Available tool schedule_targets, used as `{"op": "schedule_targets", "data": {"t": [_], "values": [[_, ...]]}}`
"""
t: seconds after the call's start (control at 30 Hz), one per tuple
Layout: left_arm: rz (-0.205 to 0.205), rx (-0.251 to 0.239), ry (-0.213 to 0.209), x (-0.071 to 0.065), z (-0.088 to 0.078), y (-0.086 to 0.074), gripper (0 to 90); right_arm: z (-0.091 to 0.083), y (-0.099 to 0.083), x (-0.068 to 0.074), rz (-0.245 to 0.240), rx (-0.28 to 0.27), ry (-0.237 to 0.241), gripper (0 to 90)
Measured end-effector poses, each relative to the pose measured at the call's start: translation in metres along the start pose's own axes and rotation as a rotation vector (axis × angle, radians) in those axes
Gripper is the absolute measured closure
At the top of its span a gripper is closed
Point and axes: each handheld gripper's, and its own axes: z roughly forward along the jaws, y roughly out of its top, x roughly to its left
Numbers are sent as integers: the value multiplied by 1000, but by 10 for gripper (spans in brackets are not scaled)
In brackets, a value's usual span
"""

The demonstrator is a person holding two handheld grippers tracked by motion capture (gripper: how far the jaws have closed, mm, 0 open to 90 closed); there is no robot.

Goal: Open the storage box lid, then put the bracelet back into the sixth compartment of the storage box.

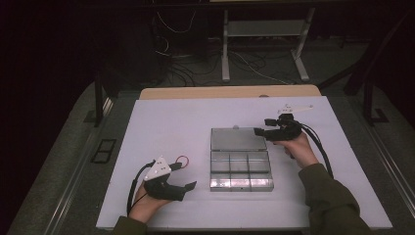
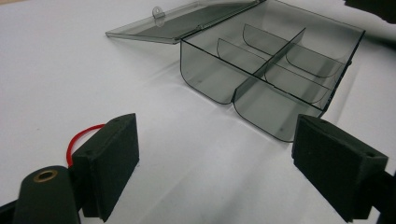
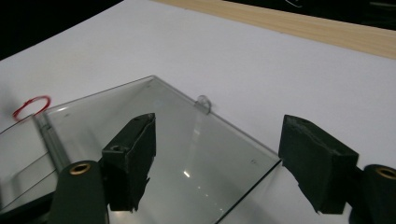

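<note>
I see a clear grey plastic box [image 1: 241, 170] lying near the middle of the white table [image 1: 166, 122], a little toward my right. Its lid [image 1: 238, 138] is swung fully back and lies flat on the table on the far side of the tray, joined to it along the hinge edge. A small tab [image 3: 203, 102] sticks out from the lid's far edge. The tray part is split by thin walls into six compartments, two rows of three, and as far as the high view and the left gripper view show, the compartments hold nothing.

My right gripper [image 1: 260, 131] is at the right edge of the open lid, raised a little above it. In the right gripper view its two black pads [image 3: 133, 154] stand spread apart over the lid's near corner, with the lid below them and nothing pinched between them. No pad presses on the plastic.

My left gripper [image 1: 188, 187] sits low over the near left part of the table, well apart from the box and pointing toward it. In the left gripper view its pads [image 2: 109, 163] are spread wide, with bare table between them and the box's near front corner beyond.

A small red rubber band [image 1: 182, 159] lies on the table just beside the left gripper, between it and the box. A strip of bare wood [image 1: 225, 92] shows at the table's far edge.
</note>
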Motion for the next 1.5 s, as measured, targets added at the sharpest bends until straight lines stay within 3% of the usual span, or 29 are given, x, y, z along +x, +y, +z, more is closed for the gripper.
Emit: {"op": "schedule_targets", "data": {"t": [0.13, 0.43, 1.03, 1.2, 1.5], "values": [[2, -3, 3, -1, 0, 1, 140, -10, -3, 11, -35, 10, -7, 254], [10, -5, 6, -3, -1, 2, 140, -30, -13, 30, -66, 15, -8, 204], [13, -7, 0, -2, -2, 2, 139, -66, -43, 49, -78, 12, -34, 185], [-2, -21, -2, -1, -4, 3, 136, -77, -56, 55, -84, 10, -56, 185], [-1, -22, -1, -3, -4, 3, 134, -90, -79, 59, -51, -9, -63, 185]]}}
